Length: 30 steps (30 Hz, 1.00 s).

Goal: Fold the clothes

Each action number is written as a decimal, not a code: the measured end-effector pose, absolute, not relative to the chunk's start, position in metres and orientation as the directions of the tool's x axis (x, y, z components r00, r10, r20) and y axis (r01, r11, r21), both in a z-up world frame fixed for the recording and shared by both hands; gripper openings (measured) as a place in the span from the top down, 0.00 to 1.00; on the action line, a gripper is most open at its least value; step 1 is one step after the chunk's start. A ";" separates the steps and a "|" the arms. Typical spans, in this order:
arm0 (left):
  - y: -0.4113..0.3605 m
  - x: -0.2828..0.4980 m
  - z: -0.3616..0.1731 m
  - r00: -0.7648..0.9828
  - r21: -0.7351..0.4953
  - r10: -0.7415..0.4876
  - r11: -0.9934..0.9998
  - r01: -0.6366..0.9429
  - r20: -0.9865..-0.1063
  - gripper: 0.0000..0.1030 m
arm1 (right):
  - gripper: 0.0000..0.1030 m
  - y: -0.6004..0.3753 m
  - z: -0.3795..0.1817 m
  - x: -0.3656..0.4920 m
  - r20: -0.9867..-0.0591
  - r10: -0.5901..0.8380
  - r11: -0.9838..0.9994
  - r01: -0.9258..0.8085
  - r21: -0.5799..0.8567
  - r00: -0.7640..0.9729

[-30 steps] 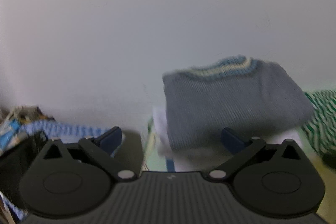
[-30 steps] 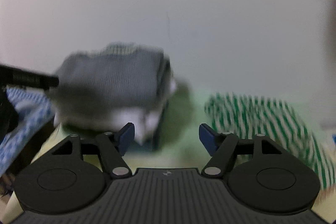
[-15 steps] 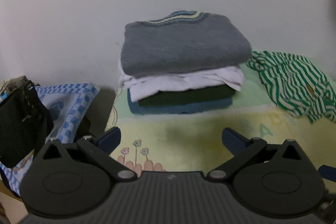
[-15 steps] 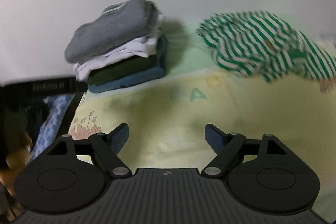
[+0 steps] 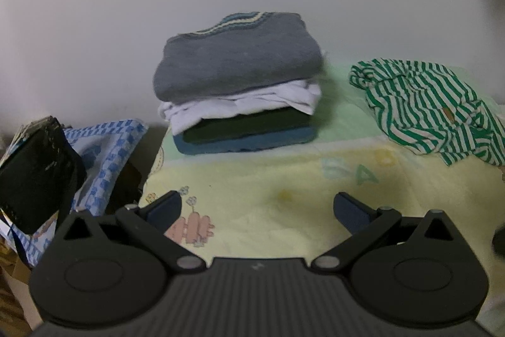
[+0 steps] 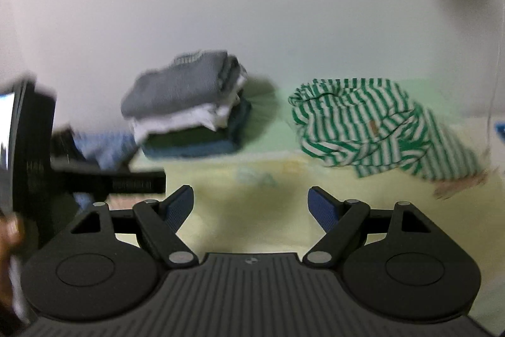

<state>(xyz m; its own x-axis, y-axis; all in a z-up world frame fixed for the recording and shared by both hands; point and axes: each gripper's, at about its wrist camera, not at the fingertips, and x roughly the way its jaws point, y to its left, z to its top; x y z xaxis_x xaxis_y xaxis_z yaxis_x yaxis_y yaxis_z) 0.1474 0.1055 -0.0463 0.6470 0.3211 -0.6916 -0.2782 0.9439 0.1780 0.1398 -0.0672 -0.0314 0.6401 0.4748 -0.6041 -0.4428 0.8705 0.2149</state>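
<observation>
A stack of folded clothes (image 5: 240, 116) stands at the back by the wall, with a grey knit sweater (image 5: 236, 65) on top; it also shows in the right wrist view (image 6: 186, 109). A crumpled green-and-white striped shirt (image 5: 426, 106) lies to its right on the yellow mat (image 5: 268, 179); the shirt also shows in the right wrist view (image 6: 372, 122). My left gripper (image 5: 258, 207) is open and empty above the mat. My right gripper (image 6: 251, 204) is open and empty, in front of the shirt.
A blue-checked cloth (image 5: 104, 147) and a black object (image 5: 34, 172) lie off the mat's left edge. The other gripper's black body (image 6: 31, 147) fills the left of the right wrist view. A pale wall runs behind everything.
Both grippers have drawn back from the stack and stayed open. The stack now sits farther off, and the mat and striped shirt have come into view.
</observation>
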 end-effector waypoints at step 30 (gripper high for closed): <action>-0.019 0.131 -0.087 0.554 0.154 0.275 0.954 -0.256 -0.786 0.00 | 0.20 -0.217 -0.079 0.097 -0.836 0.323 0.921 -0.349 0.170 0.445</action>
<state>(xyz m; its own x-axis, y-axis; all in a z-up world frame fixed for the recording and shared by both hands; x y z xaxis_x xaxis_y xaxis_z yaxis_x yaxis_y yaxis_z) 0.1307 -0.0185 -0.0872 0.5543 0.2752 -0.7855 -0.2561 0.9544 0.1537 0.0970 -0.2173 -0.0794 0.4445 0.3229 -0.8355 -0.3490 0.9215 0.1704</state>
